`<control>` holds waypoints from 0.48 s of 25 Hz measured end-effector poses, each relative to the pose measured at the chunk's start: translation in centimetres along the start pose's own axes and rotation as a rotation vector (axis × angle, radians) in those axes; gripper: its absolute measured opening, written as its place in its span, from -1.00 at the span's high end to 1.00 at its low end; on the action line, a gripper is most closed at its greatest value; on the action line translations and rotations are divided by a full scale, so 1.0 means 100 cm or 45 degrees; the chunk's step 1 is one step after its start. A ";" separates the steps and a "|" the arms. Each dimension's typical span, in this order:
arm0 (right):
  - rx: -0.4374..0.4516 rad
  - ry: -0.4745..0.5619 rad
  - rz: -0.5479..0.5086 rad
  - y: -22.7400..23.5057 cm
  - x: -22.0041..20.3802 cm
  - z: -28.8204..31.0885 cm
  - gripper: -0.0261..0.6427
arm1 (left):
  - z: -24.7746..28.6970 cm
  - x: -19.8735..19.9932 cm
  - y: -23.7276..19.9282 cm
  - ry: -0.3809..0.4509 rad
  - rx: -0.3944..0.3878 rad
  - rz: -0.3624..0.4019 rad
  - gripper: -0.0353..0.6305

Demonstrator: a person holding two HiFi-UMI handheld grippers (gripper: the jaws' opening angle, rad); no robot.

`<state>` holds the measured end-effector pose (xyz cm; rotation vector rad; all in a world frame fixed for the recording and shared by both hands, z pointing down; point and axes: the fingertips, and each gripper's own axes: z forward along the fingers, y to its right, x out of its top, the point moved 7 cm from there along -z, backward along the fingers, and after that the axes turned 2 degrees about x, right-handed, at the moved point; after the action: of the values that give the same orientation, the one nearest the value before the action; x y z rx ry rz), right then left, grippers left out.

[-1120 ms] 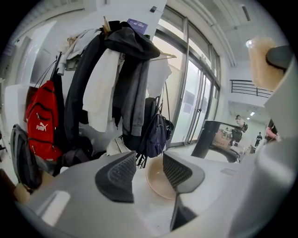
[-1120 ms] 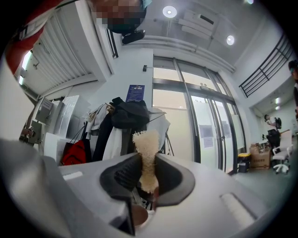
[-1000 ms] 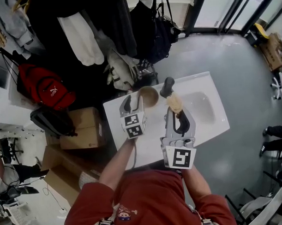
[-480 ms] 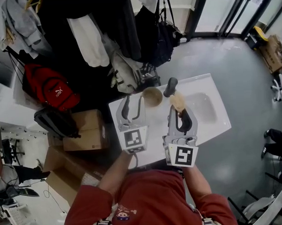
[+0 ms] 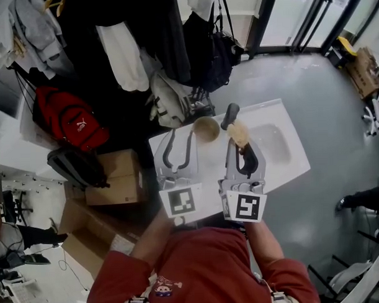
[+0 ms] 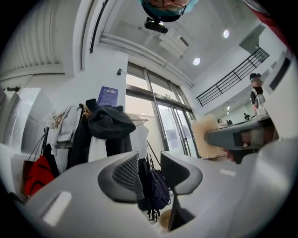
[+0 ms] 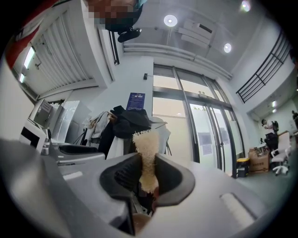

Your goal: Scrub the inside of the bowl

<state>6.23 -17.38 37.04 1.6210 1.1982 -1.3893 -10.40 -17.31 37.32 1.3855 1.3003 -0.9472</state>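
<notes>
Left tool (image 5: 180, 142) empty, jaws apart, just been closing slightly. Right tool (image 5: 242, 153) clamps tan scrubber (image 5: 237, 135), at 3 o'clock of bowl (image 5: 205, 128).

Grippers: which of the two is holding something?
The right gripper: its jaws are shut on a pale scrubber. The left gripper is empty; its jaws stand apart, though they have just been closing a little.

A white countertop (image 5: 288, 166) with a shallow basin (image 5: 271, 142) moulded into its right part carries a brown bowl (image 5: 205, 128) near its far edge, a dark fitting (image 5: 229, 114) (perhaps a tap) just beside it.
</notes>
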 end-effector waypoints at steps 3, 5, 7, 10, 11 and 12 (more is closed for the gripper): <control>0.000 0.008 -0.005 -0.003 0.003 -0.003 0.69 | -0.007 0.007 0.000 0.009 -0.009 -0.002 0.47; -0.002 0.010 -0.010 -0.006 0.005 -0.006 0.69 | -0.011 0.012 -0.001 0.017 -0.021 0.028 0.53; -0.006 0.020 -0.006 -0.008 0.007 -0.007 0.69 | -0.015 0.014 -0.001 0.028 -0.020 0.031 0.61; -0.011 0.017 0.011 -0.011 0.009 -0.010 0.69 | -0.018 0.018 -0.001 0.030 -0.053 0.140 0.69; -0.008 0.017 0.000 -0.012 0.009 -0.012 0.69 | -0.019 0.020 -0.001 0.031 -0.070 0.195 0.71; -0.005 0.018 -0.011 -0.013 0.009 -0.013 0.69 | -0.021 0.020 -0.001 0.032 -0.075 0.215 0.75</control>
<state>5.52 -15.57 36.49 1.6275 1.2167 -1.3821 -10.35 -14.82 35.80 1.4406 1.1995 -0.7743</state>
